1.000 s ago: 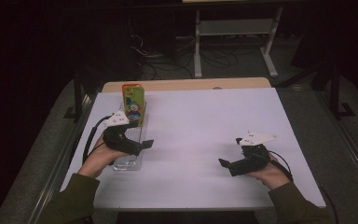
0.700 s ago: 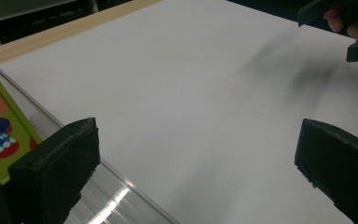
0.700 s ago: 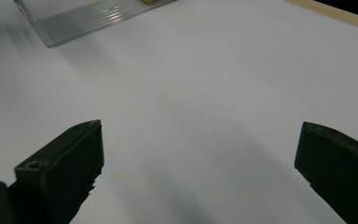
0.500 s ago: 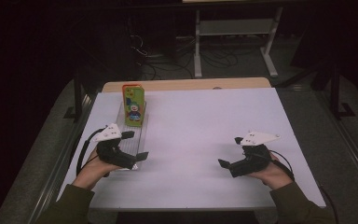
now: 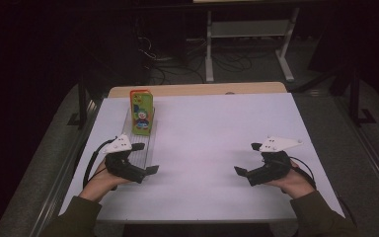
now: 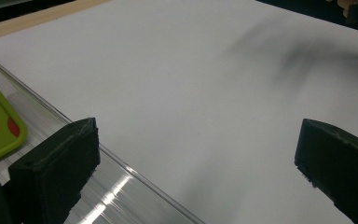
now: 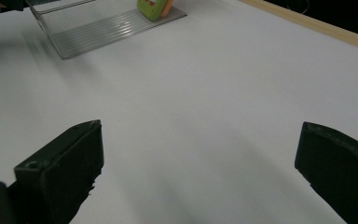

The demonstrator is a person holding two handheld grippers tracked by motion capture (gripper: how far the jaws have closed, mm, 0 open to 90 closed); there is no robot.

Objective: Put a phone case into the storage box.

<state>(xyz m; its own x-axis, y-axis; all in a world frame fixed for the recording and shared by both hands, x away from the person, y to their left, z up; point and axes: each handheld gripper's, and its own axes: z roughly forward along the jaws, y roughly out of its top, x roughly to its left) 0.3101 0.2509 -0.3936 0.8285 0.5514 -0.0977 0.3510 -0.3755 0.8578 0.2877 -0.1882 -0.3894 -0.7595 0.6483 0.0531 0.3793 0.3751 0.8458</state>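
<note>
Bench (image 5: 212, 143): one white top, with a bare strip of wood along its far edge; the wide middle between the two hands lies open (plenty of free surface there).

Clear tray (image 5: 143, 143): one, long and ribbed, lying near the left edge of the bench and running from far to near; its near end sits just beside the left gripper, and in the left gripper view its raised clear edge crosses under the left jaw.

Green case (image 5: 142, 112): one, with a cartoon figure on its face and an orange side, standing upright at the far end of the clear tray, well apart from both grippers.

Left gripper (image 5: 146, 159): one, held low at the near left, released, jaws wide apart with nothing between them (white bench shows through the gap).

Right gripper (image 5: 246, 159): one, held low at the near right, also released, jaws spread over bare bench, well apart from the tray.
</note>
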